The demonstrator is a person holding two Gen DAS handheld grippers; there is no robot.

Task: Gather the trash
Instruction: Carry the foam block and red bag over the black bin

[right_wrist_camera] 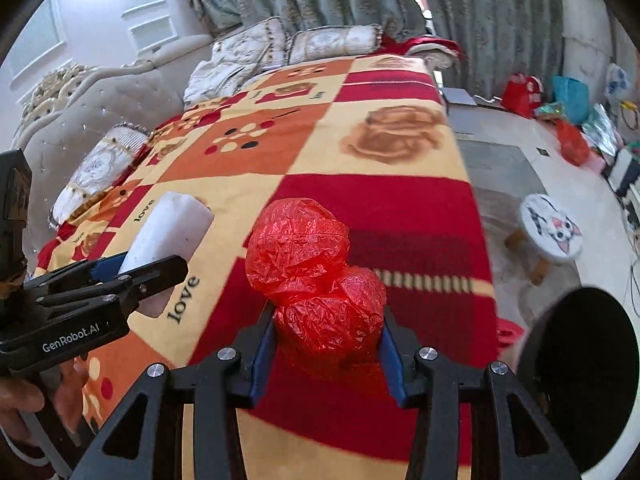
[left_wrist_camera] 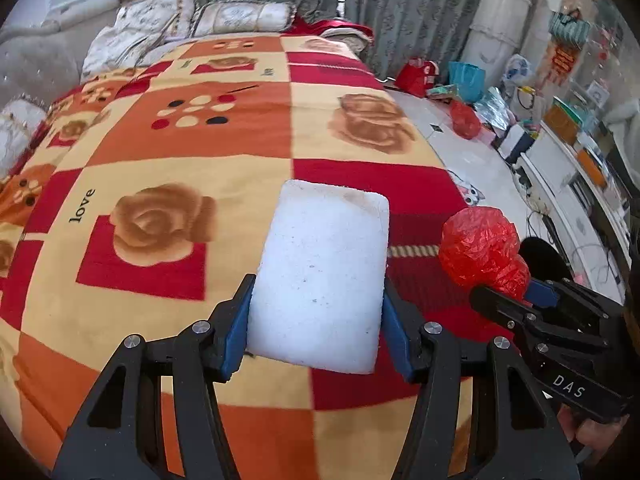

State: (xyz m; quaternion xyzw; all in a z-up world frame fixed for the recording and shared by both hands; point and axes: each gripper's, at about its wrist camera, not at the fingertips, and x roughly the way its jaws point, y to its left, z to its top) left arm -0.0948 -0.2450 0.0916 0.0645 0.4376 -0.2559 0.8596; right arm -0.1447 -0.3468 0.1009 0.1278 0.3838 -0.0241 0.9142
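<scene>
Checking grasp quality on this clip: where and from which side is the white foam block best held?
Across its two long side edges near the close end, coming in along its length, as the left gripper does now. The white rectangular foam block is flat with parallel straight sides, so the blue-padded fingers seat squarely; its broad faces offer nothing to pinch.

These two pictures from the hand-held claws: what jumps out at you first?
The crumpled red plastic bag stands out, pinched in the right gripper above the bed. Beside it, the left gripper clamps a white foam block. Under both spreads a loud red, orange and cream blanket with roses and the word "love", and a black bin sits at the lower right.
</scene>
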